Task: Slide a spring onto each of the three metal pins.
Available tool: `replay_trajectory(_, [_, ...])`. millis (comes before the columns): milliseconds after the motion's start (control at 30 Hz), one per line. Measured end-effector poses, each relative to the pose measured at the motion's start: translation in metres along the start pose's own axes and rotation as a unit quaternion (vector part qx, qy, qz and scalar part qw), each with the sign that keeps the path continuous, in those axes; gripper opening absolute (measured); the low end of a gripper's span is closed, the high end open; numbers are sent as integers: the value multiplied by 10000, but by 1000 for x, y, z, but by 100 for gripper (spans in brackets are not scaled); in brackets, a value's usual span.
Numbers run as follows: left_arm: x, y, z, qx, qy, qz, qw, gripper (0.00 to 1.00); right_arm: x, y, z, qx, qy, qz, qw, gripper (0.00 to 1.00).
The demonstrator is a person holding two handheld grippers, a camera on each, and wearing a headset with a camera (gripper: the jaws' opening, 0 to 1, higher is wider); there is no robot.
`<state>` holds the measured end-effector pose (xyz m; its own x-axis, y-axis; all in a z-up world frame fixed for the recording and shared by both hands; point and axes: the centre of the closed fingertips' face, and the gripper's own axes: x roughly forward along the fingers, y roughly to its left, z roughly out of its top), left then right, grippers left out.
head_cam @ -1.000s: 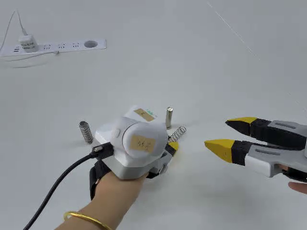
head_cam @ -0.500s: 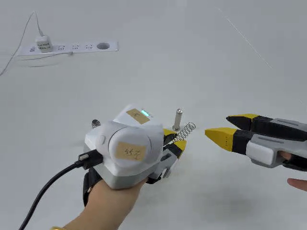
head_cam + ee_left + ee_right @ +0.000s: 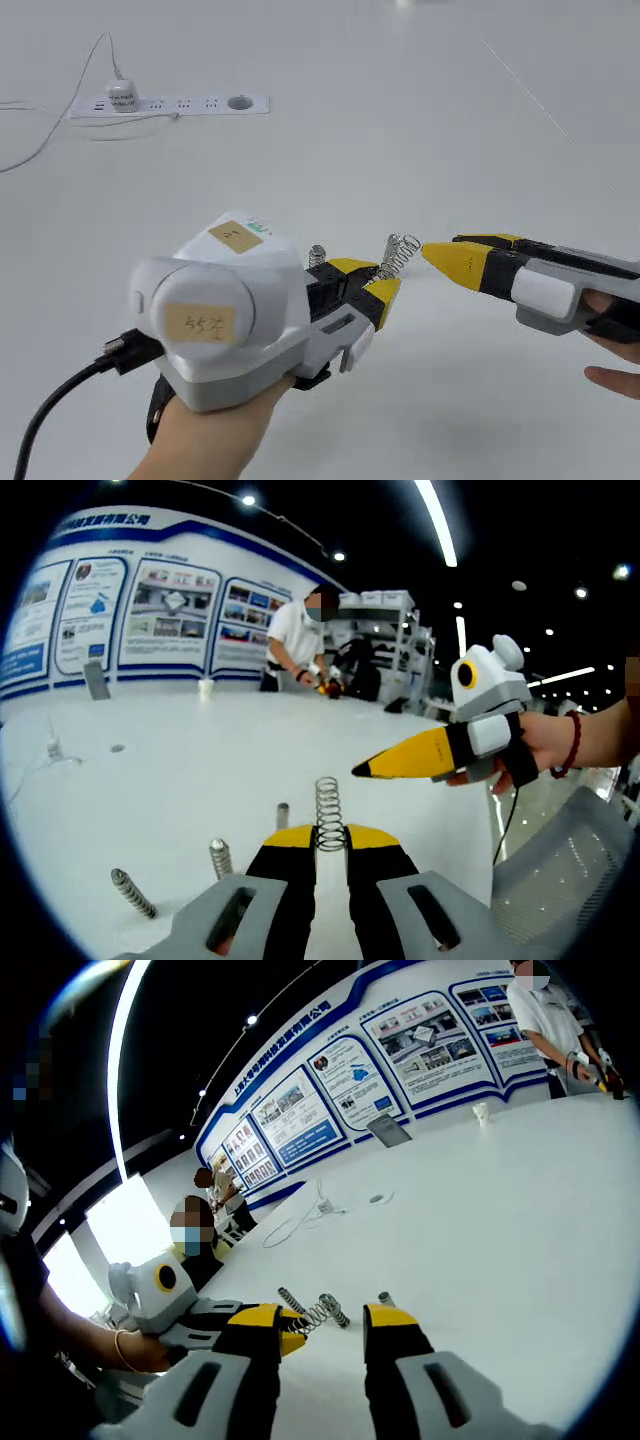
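The left gripper [image 3: 330, 832] is clamped on the lower end of a spring [image 3: 329, 800], which stands up free from its tips, lifted clear of the bench [image 3: 400, 120]. The right gripper [image 3: 322, 1318] has its jaws apart, empty, with its tips just beside the spring's free end. Below, a bare pin [image 3: 283, 816] stands upright near two other pins [image 3: 221, 858] that look already sprung. The step in hand seems to be getting this last spring over the bare pin. Holding it low leaves the coil floppy, so the right gripper could steady or take the top end. The open bottom end should come directly above the pin, with the axis in line with the pin and not slanted. Then lower gently and release only once the coil has dropped around the pin.
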<state>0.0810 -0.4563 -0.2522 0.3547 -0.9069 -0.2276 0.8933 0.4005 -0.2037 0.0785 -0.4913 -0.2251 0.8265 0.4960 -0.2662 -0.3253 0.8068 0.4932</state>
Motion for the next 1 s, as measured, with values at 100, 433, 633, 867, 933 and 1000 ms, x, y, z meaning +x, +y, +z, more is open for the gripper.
replay_trajectory(100, [-4,-3,3,-130,-108,-54,9998,10,2,6,2,120,-64,105,9999,32])
replay_trajectory(433, [-15,-10,16,-257,-430,-249,9984,10,11,23,0,575,-87,447,9973,27])
replay_trajectory(633, [-16,-13,21,-359,-565,-379,9970,10,13,28,3,890,-174,631,9939,21])
replay_trajectory(867, [-17,-17,27,-420,-672,-533,9954,10,14,28,7,1056,-257,657,9919,15])
replay_trajectory(933, [-17,-17,27,-430,-668,-530,9954,10,15,28,7,1159,-267,686,9905,14])
replay_trajectory(1000, [-17,-17,26,-420,-639,-531,9957,10,15,30,6,1170,-270,732,9901,14])
